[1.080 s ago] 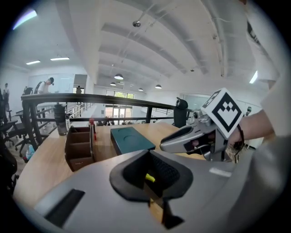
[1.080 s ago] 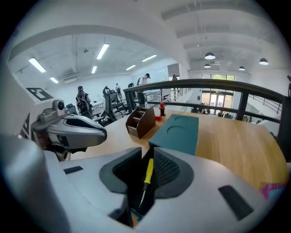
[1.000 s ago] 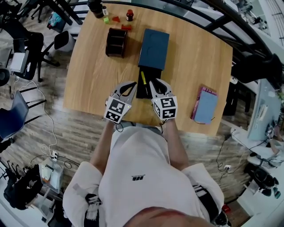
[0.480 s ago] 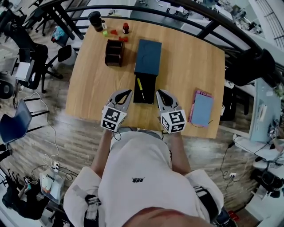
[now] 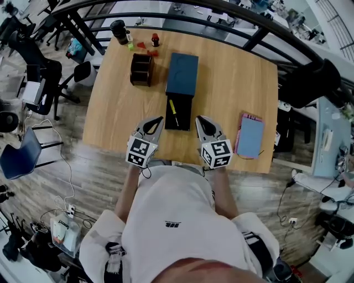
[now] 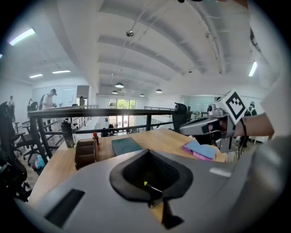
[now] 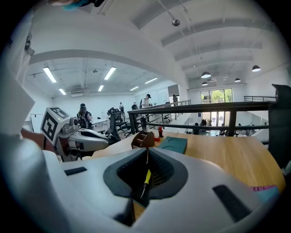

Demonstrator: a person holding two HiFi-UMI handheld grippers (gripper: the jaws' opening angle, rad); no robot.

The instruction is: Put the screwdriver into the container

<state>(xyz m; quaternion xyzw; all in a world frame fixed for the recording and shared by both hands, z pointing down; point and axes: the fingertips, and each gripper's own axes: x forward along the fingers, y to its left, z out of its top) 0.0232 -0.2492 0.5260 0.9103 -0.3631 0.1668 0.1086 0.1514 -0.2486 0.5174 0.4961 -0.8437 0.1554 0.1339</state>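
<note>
A yellow-handled screwdriver [image 5: 173, 108] lies inside a black drawer [image 5: 183, 120] pulled out of a dark blue box [image 5: 182, 73] at mid-table. My left gripper [image 5: 160, 118] sits just left of the drawer's front, and my right gripper [image 5: 198, 118] just right of it. Both are shut with nothing held and point away from the person. In the left gripper view the screwdriver [image 6: 152, 186] shows through the opening of the left gripper [image 6: 146, 151], with the box [image 6: 126, 145] beyond. In the right gripper view the screwdriver [image 7: 146, 178] shows through the loop of the right gripper [image 7: 148, 152].
A brown desk organizer [image 5: 142, 69] stands left of the box. A black cup [image 5: 118, 28], a red bottle [image 5: 155, 40] and small coloured pieces sit at the far left corner. A pink and blue notebook [image 5: 251, 135] lies at the right. A black railing [image 5: 166, 16] runs behind the table.
Both grippers have drawn back from the drawer's sides toward the table's near edge and spread apart. The screwdriver stays in the drawer.
</note>
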